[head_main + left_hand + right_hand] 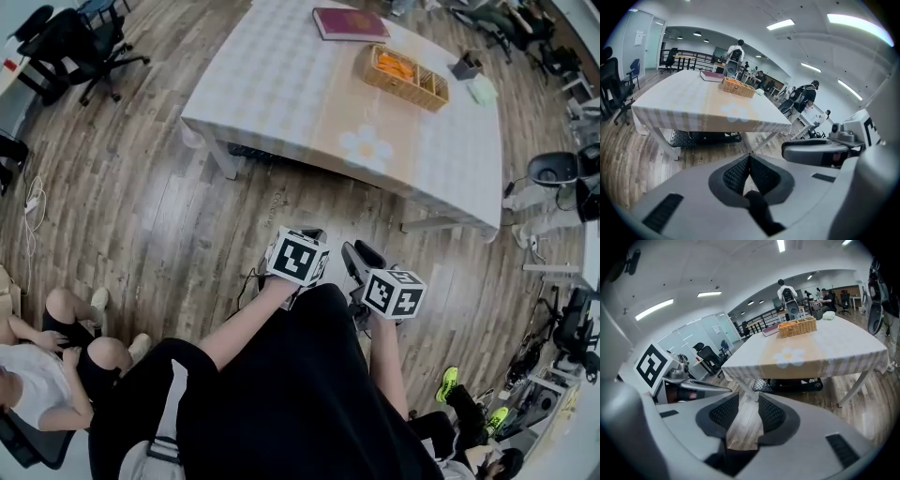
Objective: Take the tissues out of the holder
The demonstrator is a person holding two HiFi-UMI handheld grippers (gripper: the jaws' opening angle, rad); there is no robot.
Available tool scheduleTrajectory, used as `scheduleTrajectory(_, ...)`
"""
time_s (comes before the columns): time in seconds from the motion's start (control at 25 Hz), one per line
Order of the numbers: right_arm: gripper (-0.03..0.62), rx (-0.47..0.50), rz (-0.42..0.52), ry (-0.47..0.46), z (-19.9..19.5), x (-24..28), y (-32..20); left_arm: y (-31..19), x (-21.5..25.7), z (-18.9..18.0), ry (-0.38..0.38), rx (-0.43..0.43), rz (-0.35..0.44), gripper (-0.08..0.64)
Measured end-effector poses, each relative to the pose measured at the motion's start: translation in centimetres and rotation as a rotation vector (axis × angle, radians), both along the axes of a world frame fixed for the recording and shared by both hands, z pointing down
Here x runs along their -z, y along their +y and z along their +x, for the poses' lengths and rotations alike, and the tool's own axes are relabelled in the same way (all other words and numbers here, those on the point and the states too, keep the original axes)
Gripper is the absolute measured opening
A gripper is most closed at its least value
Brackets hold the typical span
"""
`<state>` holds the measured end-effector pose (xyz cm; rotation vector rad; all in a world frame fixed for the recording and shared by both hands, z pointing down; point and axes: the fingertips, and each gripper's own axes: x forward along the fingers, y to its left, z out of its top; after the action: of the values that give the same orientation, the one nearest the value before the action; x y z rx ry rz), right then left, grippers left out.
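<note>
One table [281, 94] ahead with basket [738, 90], book [349, 23]; left tongs [749, 156] closed, right tongs [749, 400] parted, both empty.

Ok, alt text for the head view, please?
From above, a person holds the left gripper and the right gripper over wood floor, short of a cloth-covered table. On it are a wicker basket and a dark red book.

I find no readable words, numbers or brands. The left marker cube [298, 257] and right marker cube [394, 292] show only black-and-white squares. The red book [350, 23] at the tabletop's [281, 94] far edge is illegible.
</note>
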<state>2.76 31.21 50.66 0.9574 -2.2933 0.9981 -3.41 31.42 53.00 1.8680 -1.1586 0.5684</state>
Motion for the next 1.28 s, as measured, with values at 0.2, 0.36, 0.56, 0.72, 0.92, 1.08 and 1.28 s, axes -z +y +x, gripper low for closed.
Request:
scheduleTrajectory(0.2,0.127,-0.049,0.009,0.006,1.2,0.5,-1.3,-1.6,-0.2,1.2,0.017,-0.040,-0.010,0.000)
scheduleTrajectory(0.36,0.127,-0.068,-0.004,-0.005,1.8,-0.3,-2.7,-2.9,-0.7,1.9,0.006,-0.060,-0.028,0.000)
scheduleTrajectory(0.56,0.127,-0.035,-0.001,-0.013,1.2,-0.9,-6.2,-5.6,-1.5,1.9,-0.015,-0.060,-0.049,0.000)
scheduleTrajectory(0.72,0.127,-0.013,0.026,-0.022,0.9,-0.4,-9.8,-8.9,-1.4,1.8,-0.025,-0.045,-0.052,0.000)
scheduleTrajectory(0.92,0.128,0.023,0.017,0.026,1.9,-1.6,-13.4,-13.0,-1.5,2.4,-0.043,-0.049,-0.070,0.000)
scheduleTrajectory(1.08,0.127,0.019,0.030,0.007,2.6,-1.3,-17.1,-16.4,-1.4,3.2,-0.064,-0.065,-0.072,0.000)
scheduleTrajectory(1.28,0.127,0.020,0.055,-0.025,3.4,-0.5,-21.5,-20.8,-0.8,4.3,-0.083,-0.073,-0.064,0.000)
